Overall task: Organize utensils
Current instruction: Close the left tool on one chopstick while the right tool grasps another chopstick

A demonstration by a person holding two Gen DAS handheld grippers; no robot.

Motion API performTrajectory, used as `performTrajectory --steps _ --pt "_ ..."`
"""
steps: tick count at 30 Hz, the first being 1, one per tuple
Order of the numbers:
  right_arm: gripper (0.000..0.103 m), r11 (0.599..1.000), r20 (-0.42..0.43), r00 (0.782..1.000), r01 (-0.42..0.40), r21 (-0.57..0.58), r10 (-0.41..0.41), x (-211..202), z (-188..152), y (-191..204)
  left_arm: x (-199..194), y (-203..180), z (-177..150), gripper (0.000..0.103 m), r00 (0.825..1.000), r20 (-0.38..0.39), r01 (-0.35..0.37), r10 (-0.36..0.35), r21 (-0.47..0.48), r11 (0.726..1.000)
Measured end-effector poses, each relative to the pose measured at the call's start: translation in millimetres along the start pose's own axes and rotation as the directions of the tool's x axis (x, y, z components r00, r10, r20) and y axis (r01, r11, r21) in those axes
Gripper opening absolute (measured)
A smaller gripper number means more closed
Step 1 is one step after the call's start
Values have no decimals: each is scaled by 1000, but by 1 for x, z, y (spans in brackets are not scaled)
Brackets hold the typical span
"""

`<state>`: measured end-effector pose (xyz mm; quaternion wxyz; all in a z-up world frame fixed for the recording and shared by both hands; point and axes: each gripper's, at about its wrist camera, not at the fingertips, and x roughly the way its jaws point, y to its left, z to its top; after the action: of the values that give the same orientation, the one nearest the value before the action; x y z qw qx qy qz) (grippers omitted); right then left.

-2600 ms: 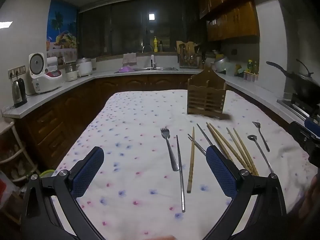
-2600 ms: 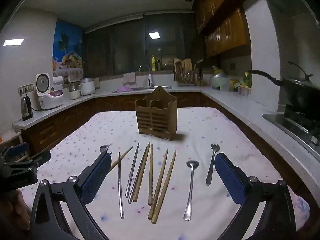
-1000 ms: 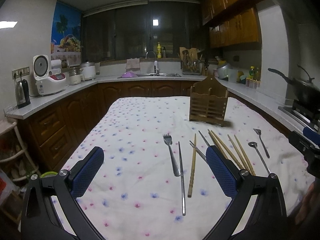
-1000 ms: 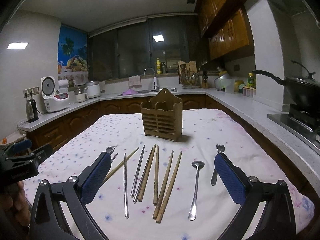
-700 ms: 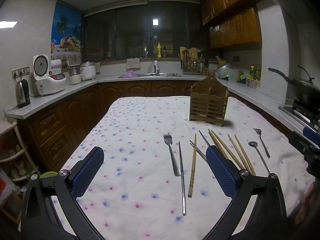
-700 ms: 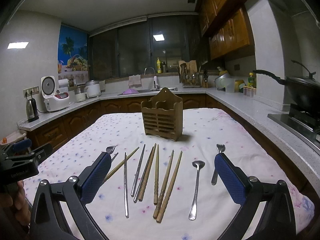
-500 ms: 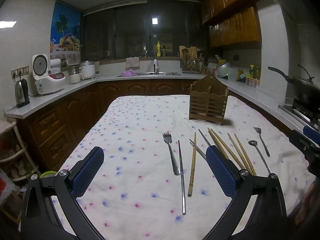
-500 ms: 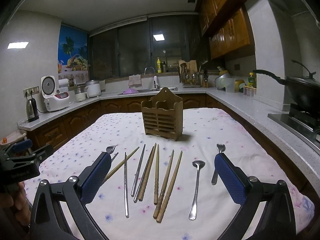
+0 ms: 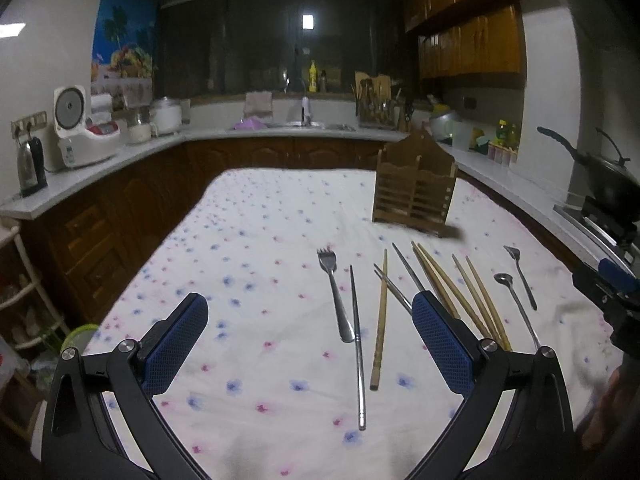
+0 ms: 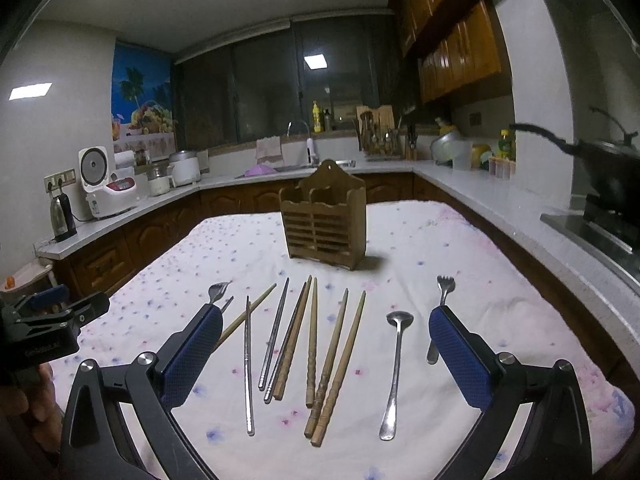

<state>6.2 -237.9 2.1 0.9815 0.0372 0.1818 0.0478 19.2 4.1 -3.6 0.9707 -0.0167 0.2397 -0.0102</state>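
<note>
A wooden utensil holder (image 10: 324,218) (image 9: 414,190) stands upright on the flowered tablecloth (image 10: 404,240). In front of it lie several wooden chopsticks (image 10: 338,356) (image 9: 464,292), metal chopsticks (image 10: 249,364) (image 9: 357,344), a spoon (image 10: 394,372) (image 9: 516,308) and two forks (image 10: 440,308) (image 9: 334,292). My right gripper (image 10: 326,334) hovers open above the chopsticks, holding nothing. Left of the row, my left gripper (image 9: 306,322) is open and empty over the cloth. Each gripper shows at the edge of the other's view.
Counters run along three sides, with a rice cooker (image 9: 78,132), a kettle (image 9: 28,164), a sink (image 9: 308,124) and a knife rack (image 10: 376,132). At the right, a wok (image 10: 604,168) sits on the stove. A shelf rack (image 9: 20,300) stands by the table's left side.
Both views have shifted only slightly. The utensils and holder lie where they were, and both grippers stay open.
</note>
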Motion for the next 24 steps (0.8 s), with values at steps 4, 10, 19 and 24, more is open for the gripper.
performTrajectory --steps 4,10,19,24 --pt "103 999 -79 996 -27 17 28 19 2 -5 21 -2 9 103 997 -67 40 -40 -4 999" --pt "103 994 -186 978 -76 83 90 53 10 -21 59 -15 25 103 974 -186 127 -130 -26 992" --pt "70 991 -273 956 -82 108 108 99 28 -35 107 -37 43 88 936 -296 198 -192 -10 980" --pt "54 990 -331 937 -69 124 107 131 35 -45 137 -47 47 77 903 -363 239 -229 -18 971"
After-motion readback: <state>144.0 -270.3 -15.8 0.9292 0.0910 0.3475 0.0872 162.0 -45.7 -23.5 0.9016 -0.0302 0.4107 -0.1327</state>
